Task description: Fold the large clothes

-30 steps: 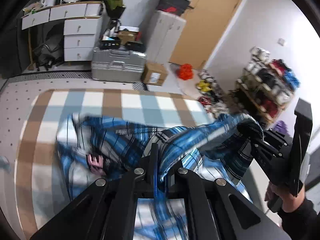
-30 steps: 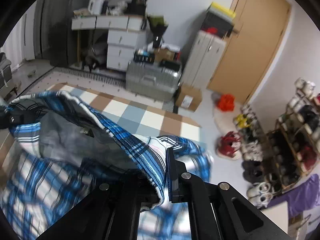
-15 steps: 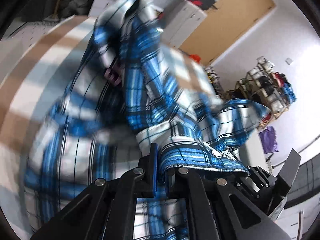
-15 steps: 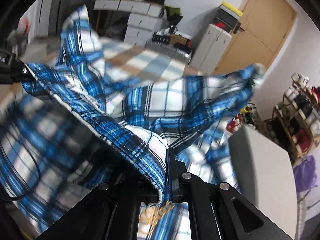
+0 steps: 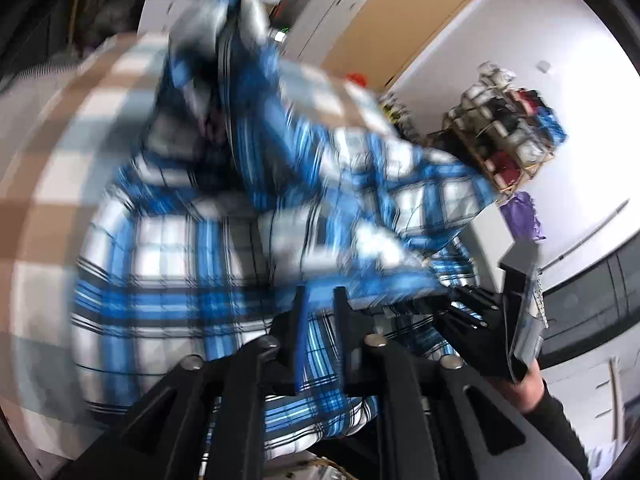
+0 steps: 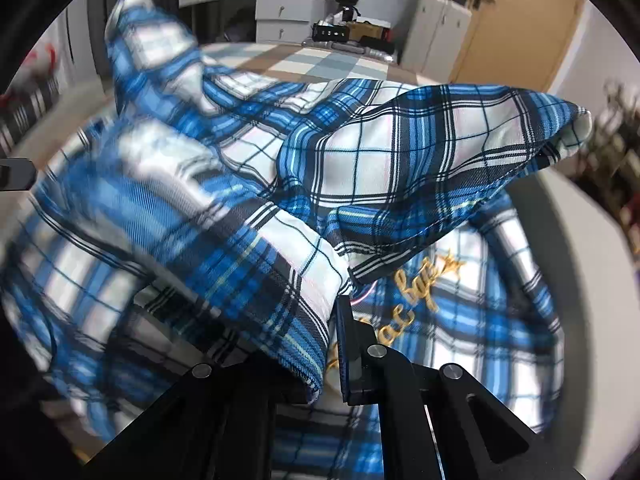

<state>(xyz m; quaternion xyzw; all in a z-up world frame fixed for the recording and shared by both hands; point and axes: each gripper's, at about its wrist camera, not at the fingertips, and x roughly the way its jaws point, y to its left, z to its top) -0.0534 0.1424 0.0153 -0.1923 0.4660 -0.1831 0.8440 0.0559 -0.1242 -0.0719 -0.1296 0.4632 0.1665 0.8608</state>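
A large blue, white and black plaid shirt (image 5: 208, 248) fills both views, bunched and blurred by motion. My left gripper (image 5: 318, 300) has its jaws a small gap apart, and no cloth shows held between them; the shirt lies just past the tips. My right gripper (image 6: 334, 308) is shut on a thick fold of the plaid shirt (image 6: 380, 160), which drapes over its left finger. Gold embroidered lettering (image 6: 416, 292) shows on the cloth below. The right gripper also shows in the left wrist view (image 5: 472, 312), clamped on the shirt's edge.
A brown, white and grey checked rug (image 5: 52, 152) lies under the shirt. A white table surface (image 6: 580, 248) is at the right. A shoe rack (image 5: 508, 136), a wooden door (image 5: 404, 20) and white drawers (image 6: 276, 4) stand around the room.
The shirt has been swung up and toward me, off the rug. The left gripper held a fold before; now its jaws stand apart with no cloth between them. The right stays clamped.
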